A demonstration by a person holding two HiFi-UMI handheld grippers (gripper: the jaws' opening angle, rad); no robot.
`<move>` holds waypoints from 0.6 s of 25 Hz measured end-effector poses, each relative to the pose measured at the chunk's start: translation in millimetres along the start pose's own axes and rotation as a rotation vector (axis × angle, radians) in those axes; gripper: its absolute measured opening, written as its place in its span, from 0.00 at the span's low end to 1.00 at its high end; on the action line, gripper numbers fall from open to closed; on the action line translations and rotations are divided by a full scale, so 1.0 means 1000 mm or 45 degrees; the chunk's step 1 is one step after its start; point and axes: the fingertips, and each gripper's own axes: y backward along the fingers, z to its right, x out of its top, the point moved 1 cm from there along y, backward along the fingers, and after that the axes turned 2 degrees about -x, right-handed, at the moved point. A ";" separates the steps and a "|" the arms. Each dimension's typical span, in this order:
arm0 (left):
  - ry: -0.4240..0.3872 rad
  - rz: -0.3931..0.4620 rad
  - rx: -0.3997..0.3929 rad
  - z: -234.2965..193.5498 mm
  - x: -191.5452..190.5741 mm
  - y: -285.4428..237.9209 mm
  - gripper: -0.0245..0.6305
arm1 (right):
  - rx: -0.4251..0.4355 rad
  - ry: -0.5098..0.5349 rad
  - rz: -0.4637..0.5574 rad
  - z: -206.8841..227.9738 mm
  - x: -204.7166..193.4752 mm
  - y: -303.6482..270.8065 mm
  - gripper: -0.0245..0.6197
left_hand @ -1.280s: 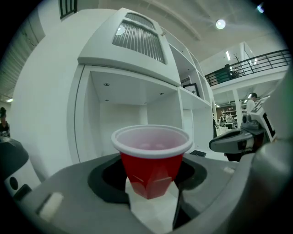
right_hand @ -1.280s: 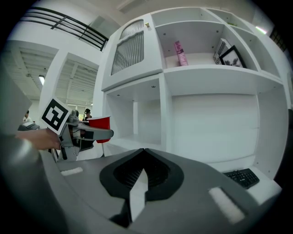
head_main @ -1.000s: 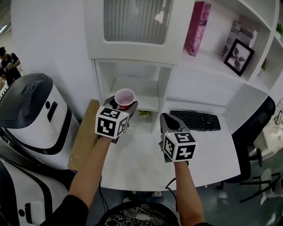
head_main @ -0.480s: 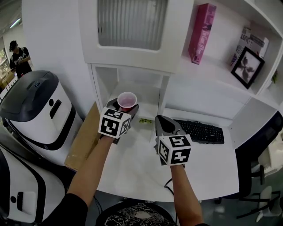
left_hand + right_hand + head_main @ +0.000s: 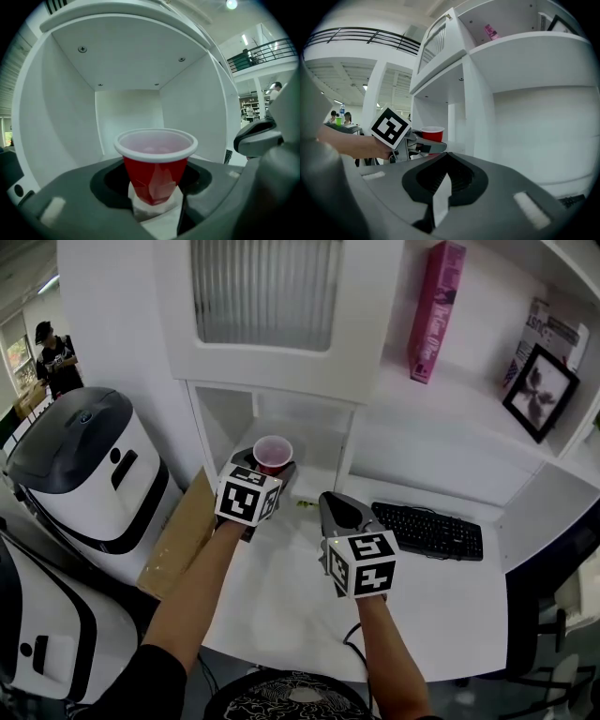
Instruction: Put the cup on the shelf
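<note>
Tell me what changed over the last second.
The left gripper carried the red cup a little forward, closer to the open shelf compartment, still clamped on it. The right gripper stayed shut and empty above the desk.

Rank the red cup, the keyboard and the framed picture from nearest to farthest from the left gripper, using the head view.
1. Red cup: held in the left gripper itself.
2. Keyboard: on the desk, to the right.
3. Framed picture: high up, far right.
</note>
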 end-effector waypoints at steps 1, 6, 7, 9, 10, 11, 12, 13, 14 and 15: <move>-0.002 -0.011 0.011 -0.001 -0.001 -0.002 0.44 | 0.003 0.003 -0.001 0.001 0.000 -0.001 0.08; -0.018 -0.069 0.030 -0.001 -0.003 -0.006 0.44 | 0.007 -0.004 0.003 0.007 0.000 -0.003 0.08; -0.018 -0.076 0.030 -0.001 -0.004 -0.006 0.44 | 0.009 -0.004 0.003 0.007 0.000 -0.003 0.08; -0.021 -0.088 0.031 -0.001 -0.005 -0.007 0.44 | 0.012 -0.003 0.000 0.006 -0.001 -0.003 0.08; -0.023 -0.091 0.032 -0.001 -0.005 -0.007 0.44 | 0.013 -0.003 -0.002 0.006 -0.001 -0.003 0.08; -0.024 -0.092 0.034 -0.001 -0.005 -0.008 0.44 | 0.013 -0.004 -0.003 0.007 -0.001 -0.003 0.08; -0.024 -0.092 0.035 -0.001 -0.005 -0.008 0.44 | 0.013 -0.004 -0.004 0.007 -0.001 -0.003 0.08; -0.023 -0.091 0.036 -0.001 -0.005 -0.008 0.44 | 0.012 -0.003 -0.005 0.007 -0.002 -0.002 0.08; -0.022 -0.090 0.036 -0.001 -0.005 -0.008 0.44 | 0.010 -0.003 -0.006 0.008 -0.002 -0.002 0.08; -0.021 -0.088 0.035 -0.001 -0.005 -0.008 0.44 | 0.009 -0.003 -0.006 0.008 -0.002 -0.002 0.08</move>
